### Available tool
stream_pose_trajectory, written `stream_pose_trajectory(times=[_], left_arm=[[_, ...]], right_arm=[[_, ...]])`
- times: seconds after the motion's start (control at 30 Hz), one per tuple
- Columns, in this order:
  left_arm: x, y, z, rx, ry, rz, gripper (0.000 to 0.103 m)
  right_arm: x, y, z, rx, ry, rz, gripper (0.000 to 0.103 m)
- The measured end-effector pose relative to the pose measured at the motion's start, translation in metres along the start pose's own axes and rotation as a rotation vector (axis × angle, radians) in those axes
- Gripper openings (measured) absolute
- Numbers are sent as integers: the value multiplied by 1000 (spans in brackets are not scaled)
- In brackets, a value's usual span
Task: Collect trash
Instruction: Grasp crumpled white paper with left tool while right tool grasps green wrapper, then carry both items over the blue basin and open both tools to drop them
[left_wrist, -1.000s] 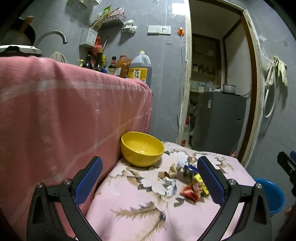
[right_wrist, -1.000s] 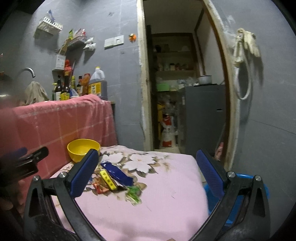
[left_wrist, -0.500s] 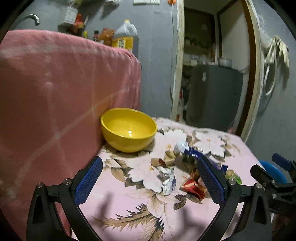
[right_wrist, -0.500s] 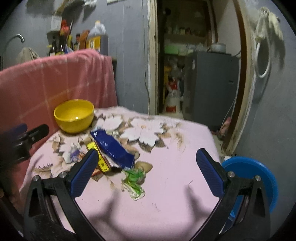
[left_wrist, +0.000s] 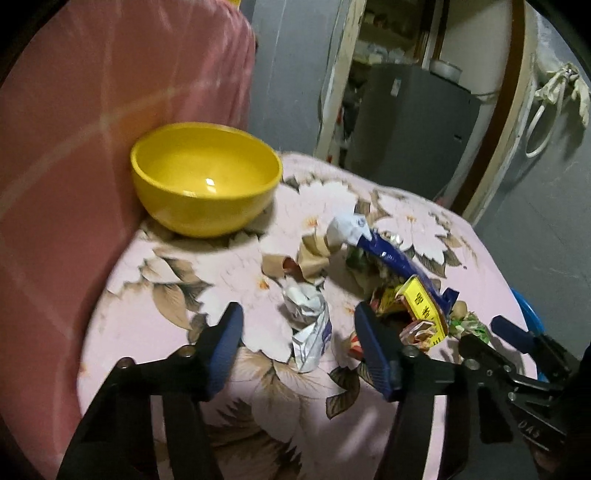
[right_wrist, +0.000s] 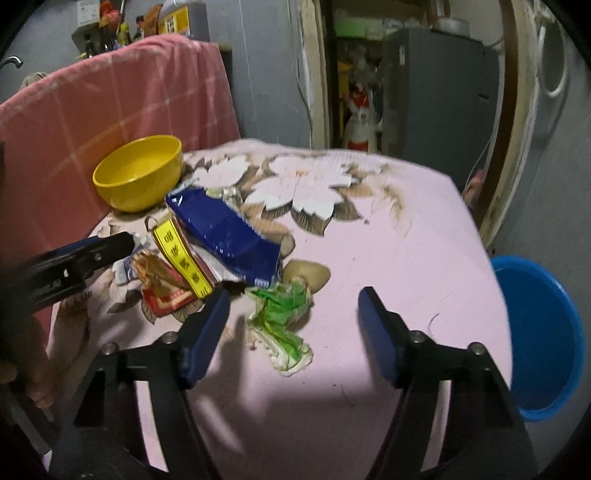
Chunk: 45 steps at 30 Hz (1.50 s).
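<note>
A pile of wrappers lies on the pink floral cloth (left_wrist: 236, 295). My left gripper (left_wrist: 299, 343) is open, its jaws on either side of a crumpled white wrapper (left_wrist: 308, 321). A blue bag (right_wrist: 225, 232), a yellow wrapper (right_wrist: 183, 258) and a red wrapper (right_wrist: 166, 295) lie together. My right gripper (right_wrist: 291, 325) is open just above a crumpled green wrapper (right_wrist: 284, 314). A yellow bowl (left_wrist: 205, 177) stands at the back left, empty; it also shows in the right wrist view (right_wrist: 138, 171).
A blue basin (right_wrist: 539, 339) sits on the floor right of the table. A red checked cloth (left_wrist: 92, 110) hangs along the left side. An open doorway with a grey cabinet (right_wrist: 439, 96) is behind. Brown paper scraps (left_wrist: 310, 254) lie near the bowl.
Both grippers have moved down and forward to the trash pile. Their jaws have narrowed but stay open. The left one now straddles the white wrapper, the right one the green wrapper.
</note>
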<state>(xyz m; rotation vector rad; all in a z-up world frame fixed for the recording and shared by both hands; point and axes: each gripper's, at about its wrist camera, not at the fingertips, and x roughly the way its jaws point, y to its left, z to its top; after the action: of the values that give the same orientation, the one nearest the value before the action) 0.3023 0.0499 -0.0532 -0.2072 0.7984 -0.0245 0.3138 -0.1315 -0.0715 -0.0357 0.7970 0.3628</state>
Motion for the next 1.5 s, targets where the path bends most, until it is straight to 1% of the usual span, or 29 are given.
stream_pose_trajectory(times=[0.03, 0.07, 0.13, 0.17, 0.2, 0.23, 0.3, 0.37, 0.53, 0.6, 0.73, 0.83, 0.97, 1.07, 1.13, 1.17, 1.27, 1.37, 1.5], left_arm=[[3, 1, 0, -9, 15, -8, 39], [4, 2, 0, -22, 28, -23, 35], [4, 3, -1, -34, 34, -39, 21], [2, 2, -1, -36, 34, -47, 17], [1, 2, -2, -33, 33, -50, 14], [-1, 1, -2, -28, 28, -51, 13], [-3, -2, -4, -23, 16, -53, 10], [-9, -5, -4, -17, -2, -54, 9], [-24, -15, -6, -15, -46, -56, 8], [-34, -22, -7, -14, -84, -60, 8], [-59, -45, -6, 18, -181, -92, 8], [-77, -68, -2, 53, -262, -141, 8], [-99, -111, 6, 133, -375, -214, 8], [-106, -147, 11, 200, -420, -282, 8], [-107, -169, 14, 244, -427, -330, 8], [-107, -186, 15, 282, -426, -357, 8], [-105, -224, 18, 361, -414, -414, 8], [-97, -254, 18, 409, -383, -467, 8], [-73, -294, 18, 458, -298, -509, 8]], right_arm=[[2, -1, -1, 8, 15, 11, 70], [4, -1, -1, 16, 26, 29, 67], [5, -2, -2, 20, 37, 40, 57], [5, -2, -3, 20, 42, 41, 49], [5, -3, -3, 22, 43, 45, 40], [5, -3, -3, 26, 43, 49, 36], [3, -3, -4, 27, 39, 55, 30], [-1, -3, -5, 24, 24, 62, 27], [-21, -5, -8, 24, -37, 66, 26], [-35, -9, -9, 35, -84, 77, 26], [-64, -15, -9, 33, -201, 64, 26], [-90, -24, -7, 41, -299, 51, 26], [-129, -43, -5, 56, -439, 7, 26], [-156, -61, -6, 74, -524, -49, 26], [-173, -75, -8, 87, -571, -95, 26], [-181, -83, -8, 94, -587, -121, 27], [-196, -107, -13, 122, -610, -176, 27], [-201, -130, -17, 154, -601, -234, 27], [-201, -162, -25, 203, -564, -280, 27]])
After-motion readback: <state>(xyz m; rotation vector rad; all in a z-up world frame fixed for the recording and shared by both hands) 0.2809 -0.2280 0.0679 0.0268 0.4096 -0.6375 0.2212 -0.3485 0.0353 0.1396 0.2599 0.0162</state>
